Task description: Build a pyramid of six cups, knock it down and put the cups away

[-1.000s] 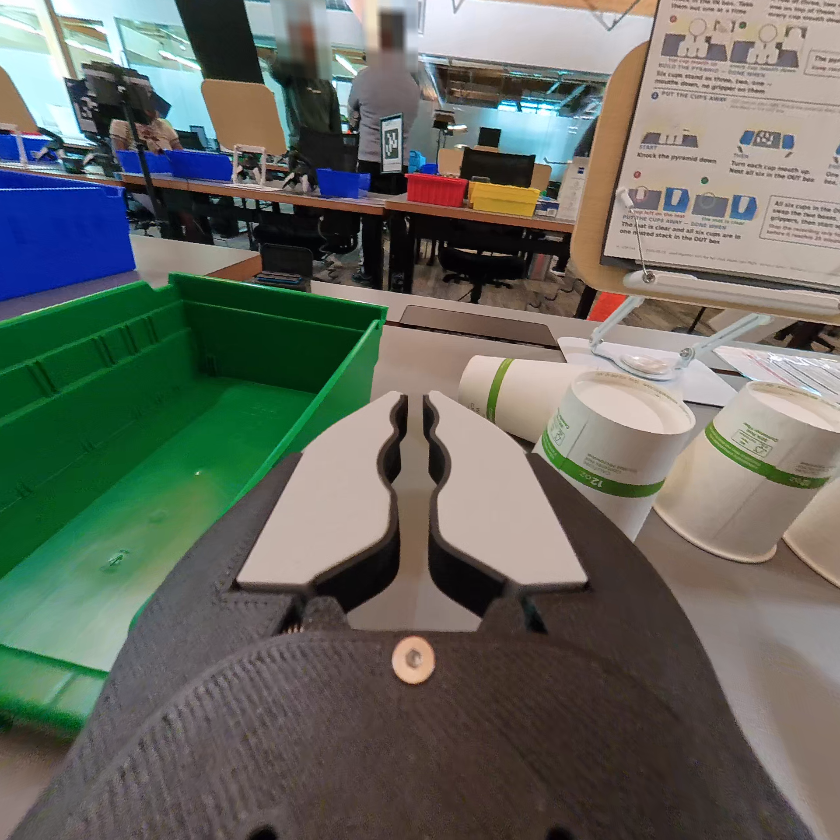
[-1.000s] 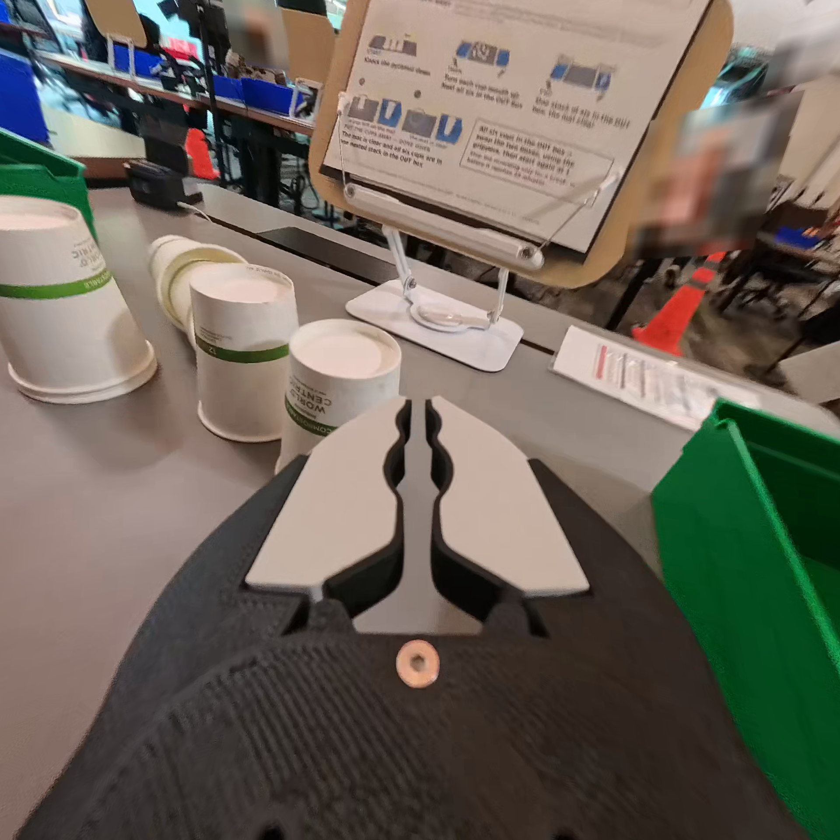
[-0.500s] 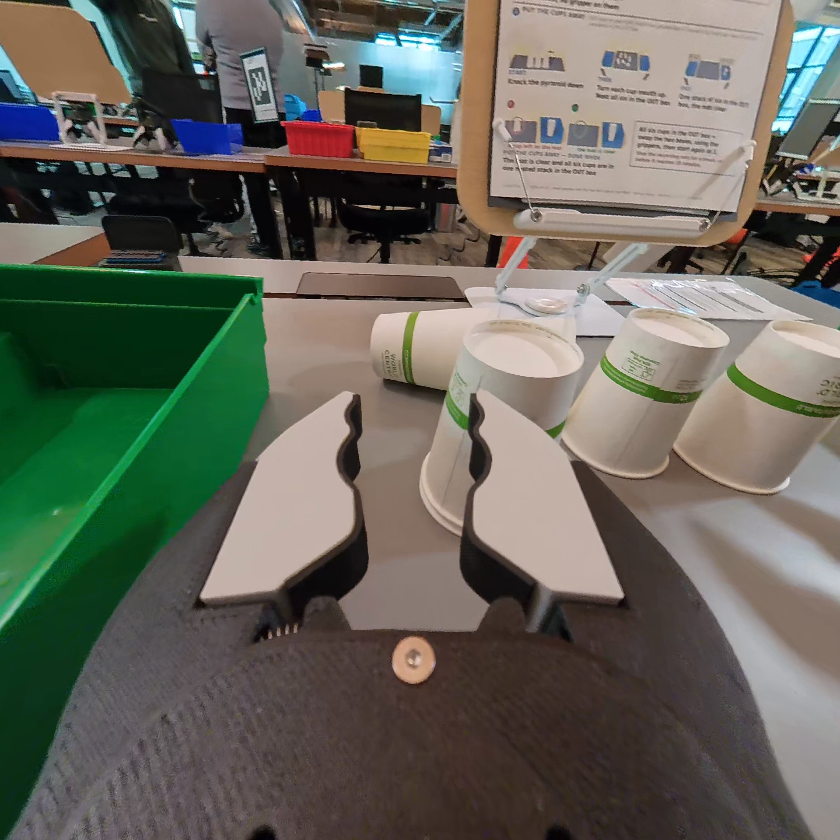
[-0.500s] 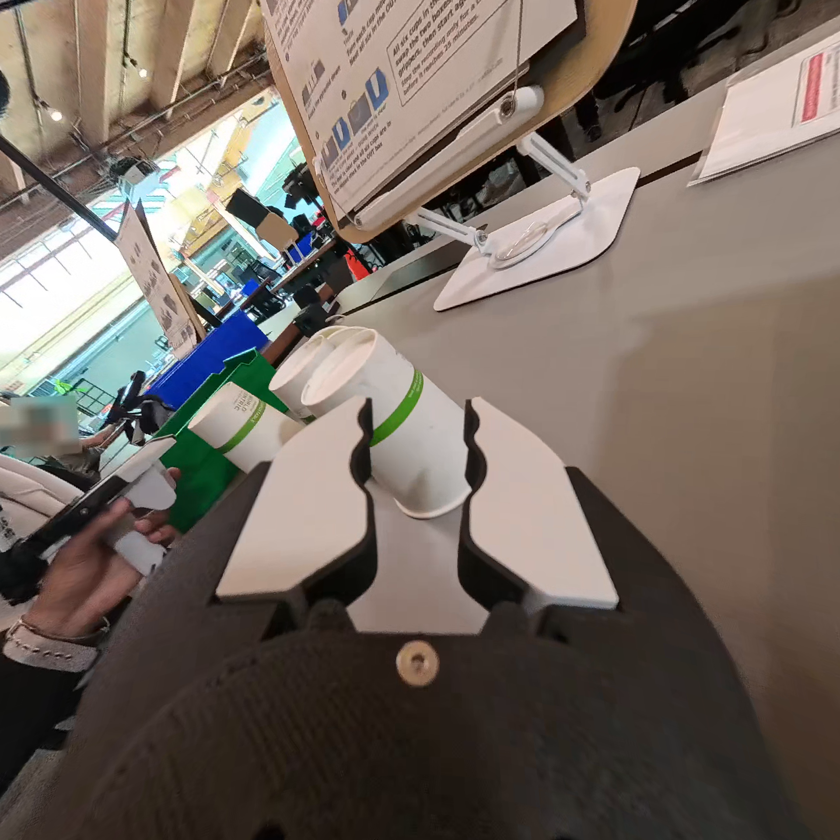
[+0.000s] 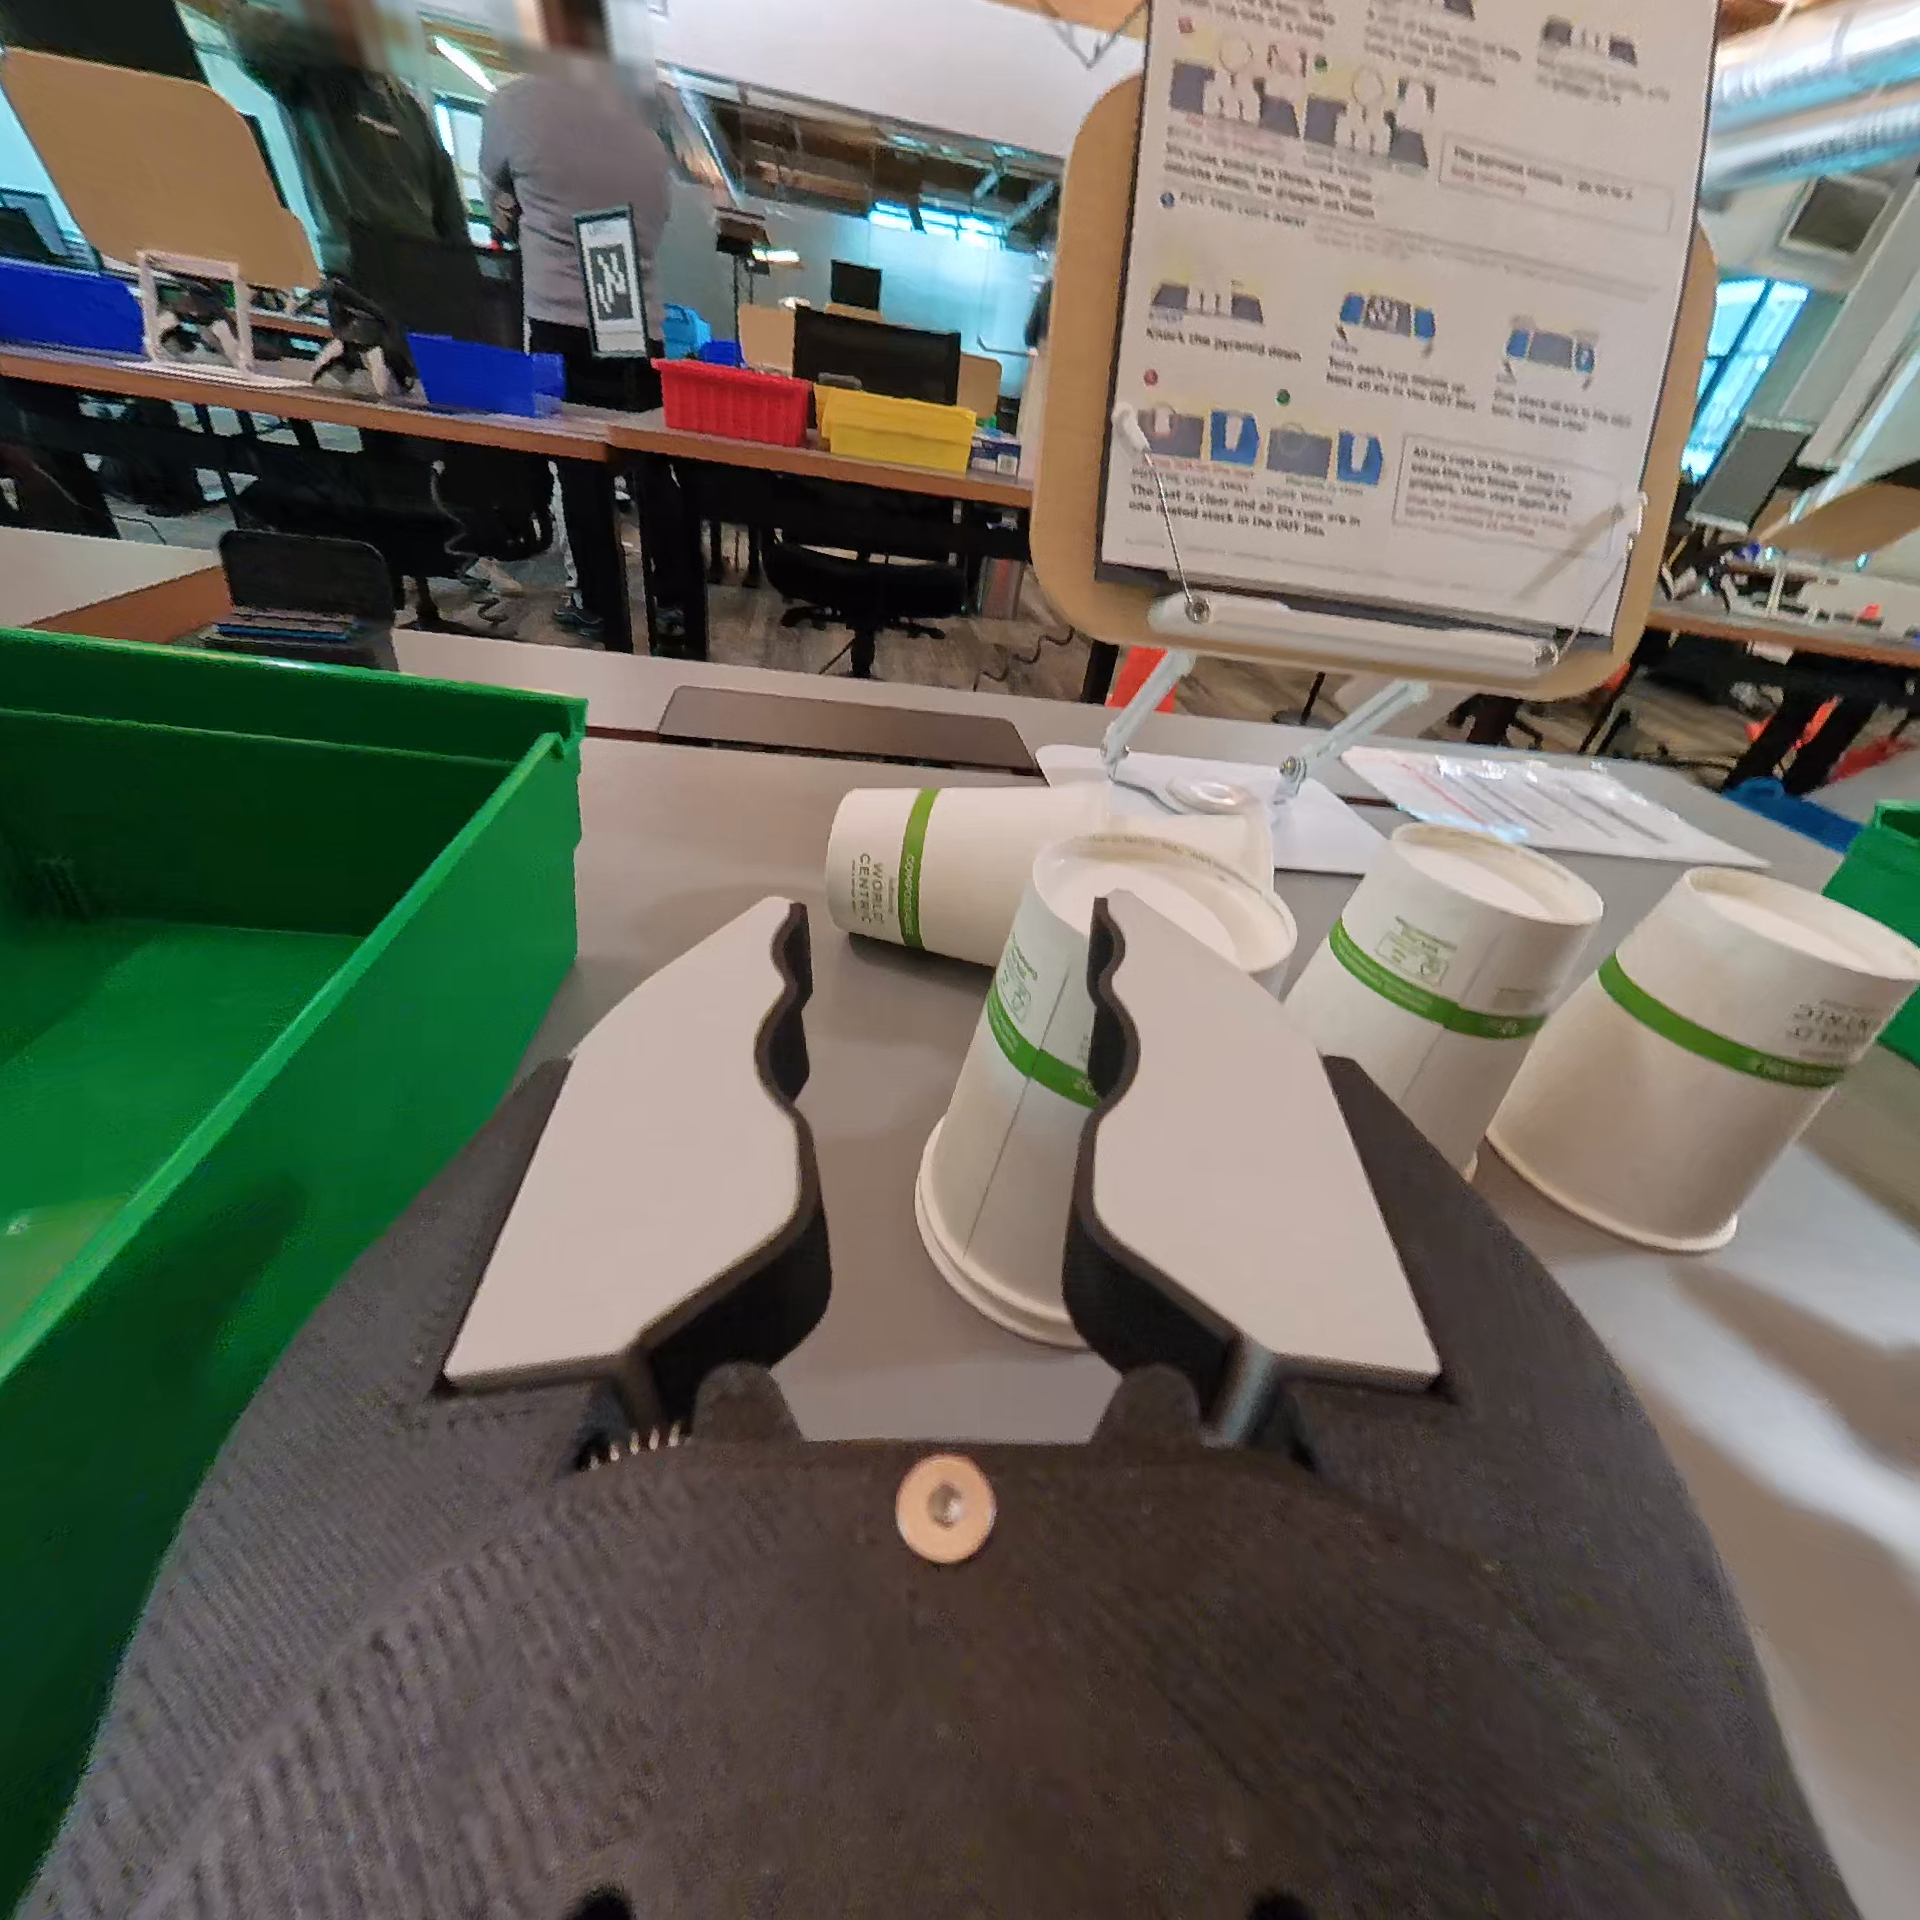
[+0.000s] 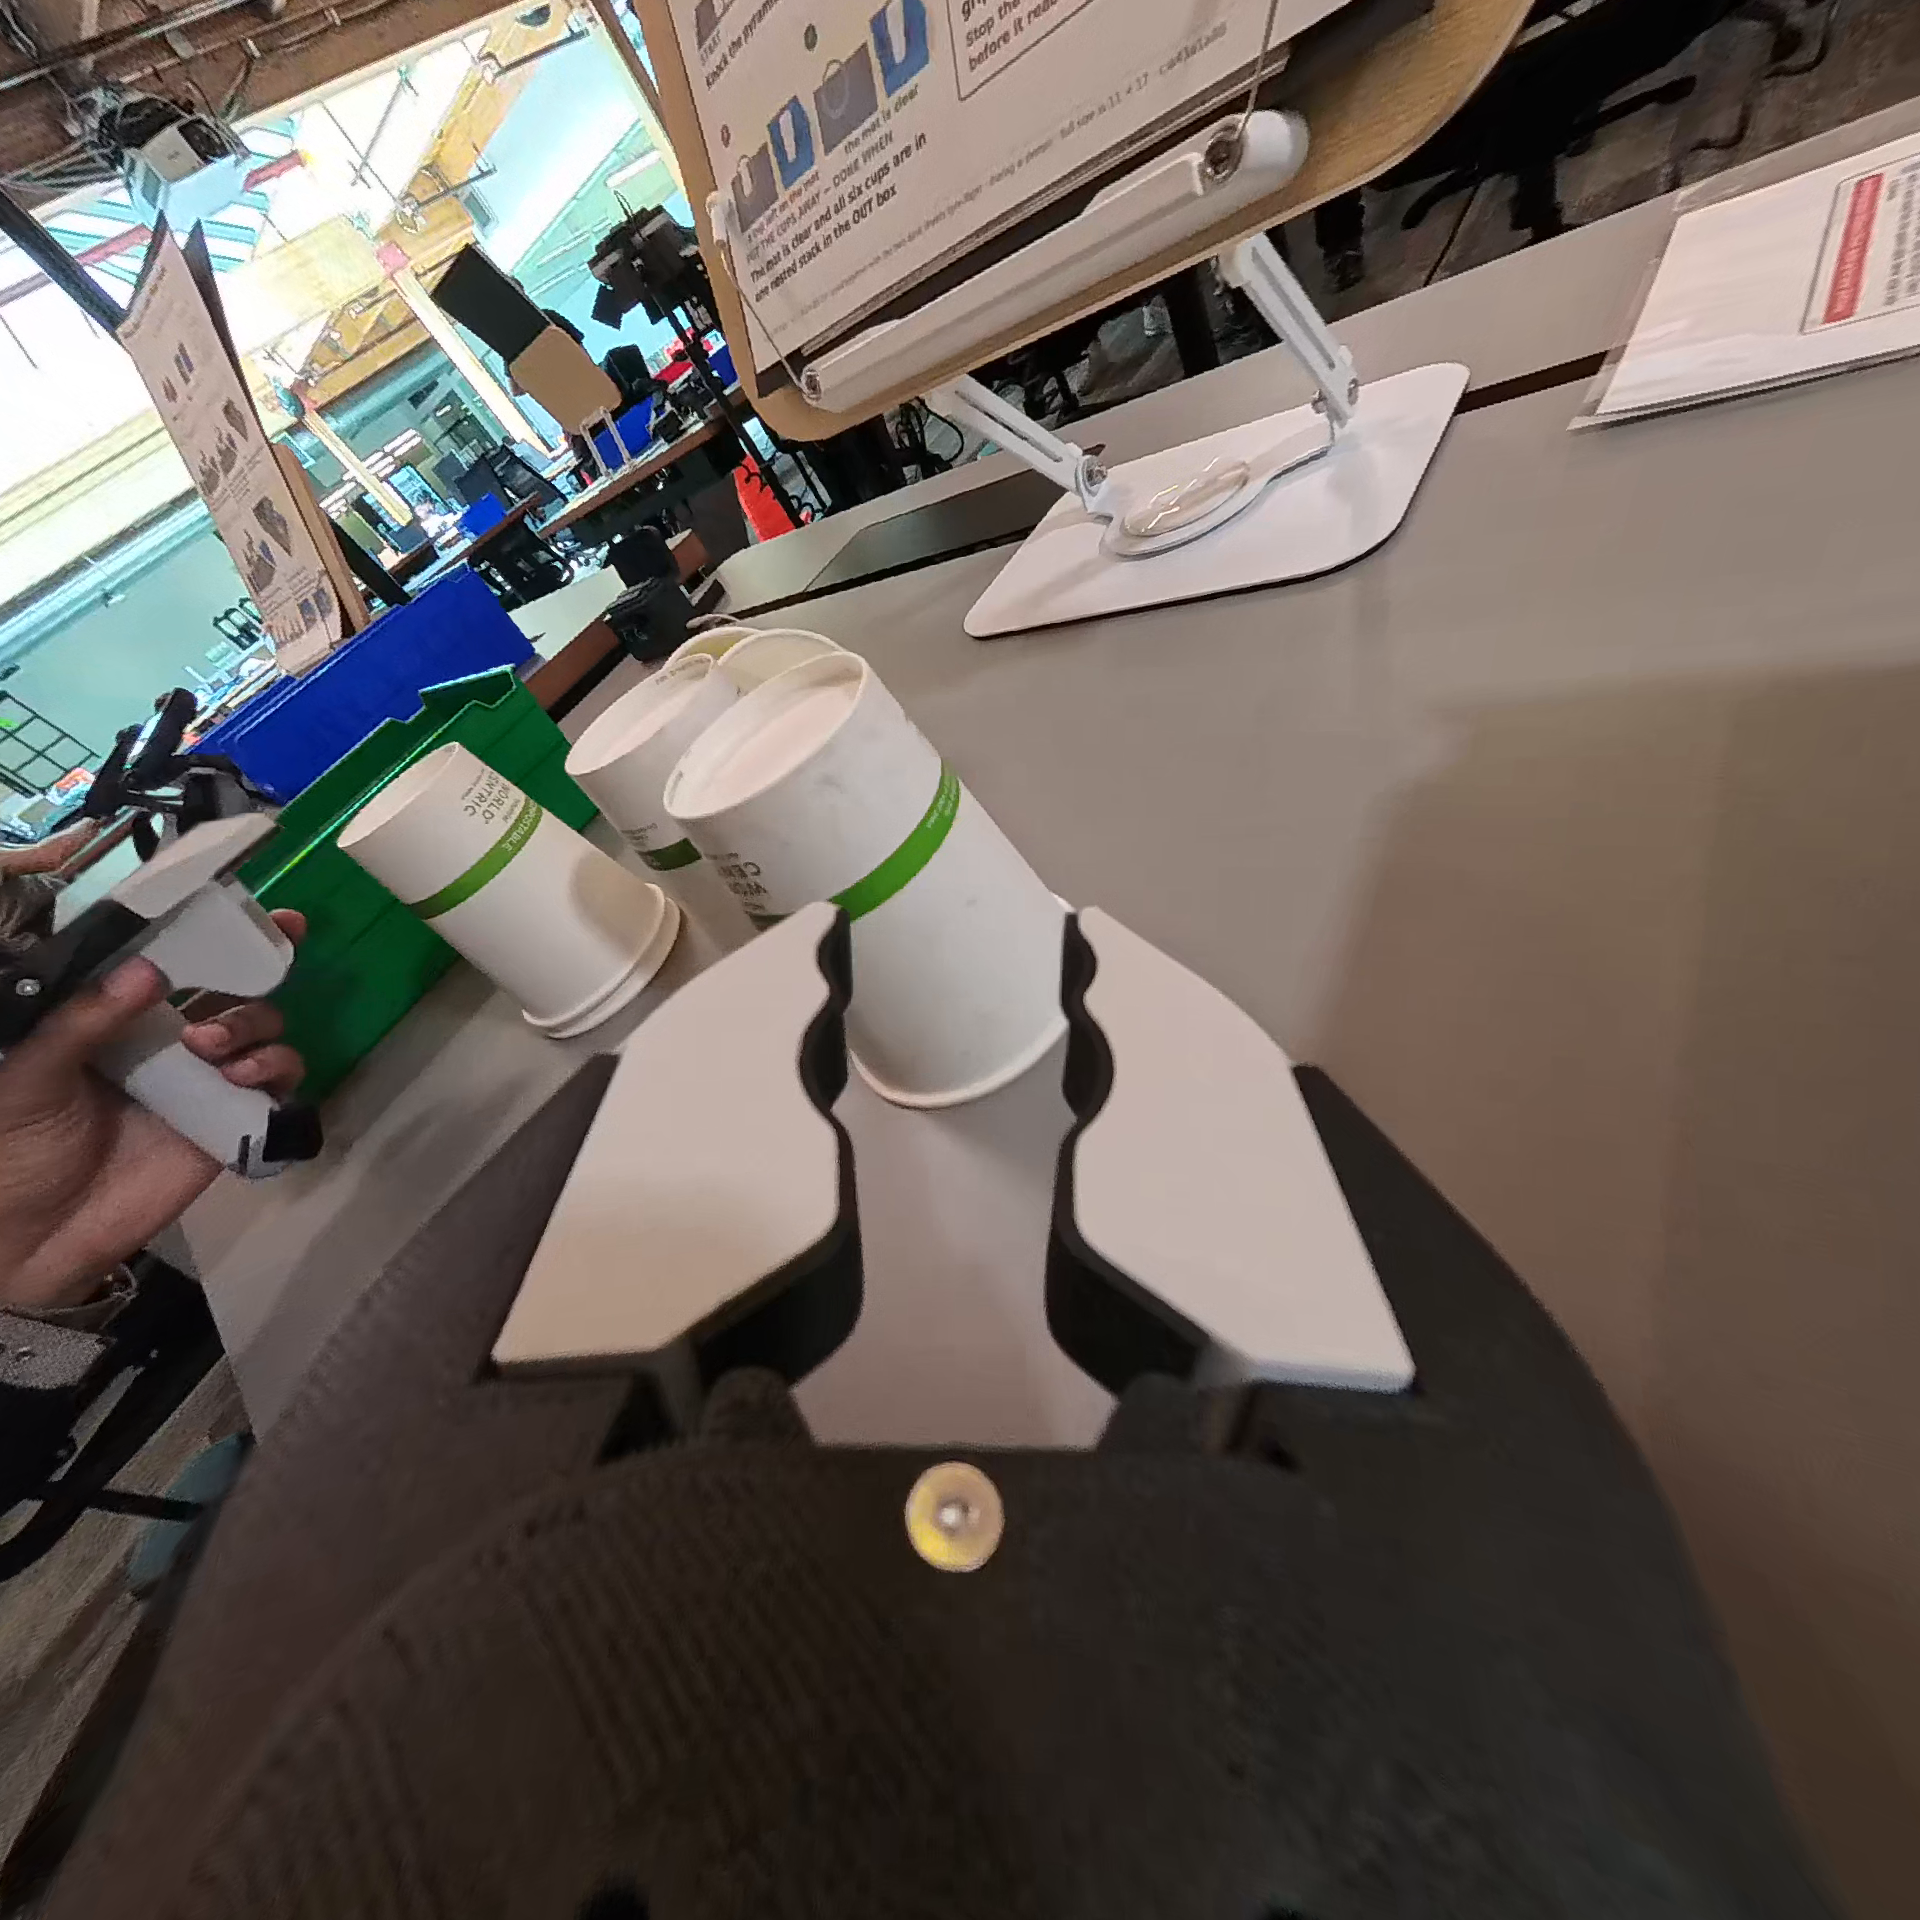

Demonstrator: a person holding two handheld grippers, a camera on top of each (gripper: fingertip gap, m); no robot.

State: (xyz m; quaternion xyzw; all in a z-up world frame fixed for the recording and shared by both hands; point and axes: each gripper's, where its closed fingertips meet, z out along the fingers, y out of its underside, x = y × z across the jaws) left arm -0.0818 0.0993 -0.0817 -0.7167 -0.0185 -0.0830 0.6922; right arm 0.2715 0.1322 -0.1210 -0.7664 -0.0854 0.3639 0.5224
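Observation:
Several white paper cups with a green band are on the grey table (image 5: 717, 831). My left gripper (image 5: 943, 935) is open. An upside-down cup (image 5: 1023, 1091) stands between its fingertips, close against the right finger, which hides the cup's right side. Behind it a cup lies on its side (image 5: 935, 883), and two upside-down cups (image 5: 1434, 987) stand to the right. My right gripper (image 6: 954, 925) is open and tilted, its fingertips on either side of the base of the rightmost upside-down cup (image 6: 883, 862). I cannot tell if they touch it.
A green bin (image 5: 312, 935) is at the left, and another green bin's corner (image 5: 1870, 862) at the far right. A stand with a printed sheet (image 5: 1371, 312) is behind the cups, its white base (image 6: 1226, 509) on the table. A hand (image 6: 104, 1122) holds the left gripper.
Both grippers went from shut to open. The left swung right from the green bin to the cups. The right tilted and closed in on the rightmost cup.

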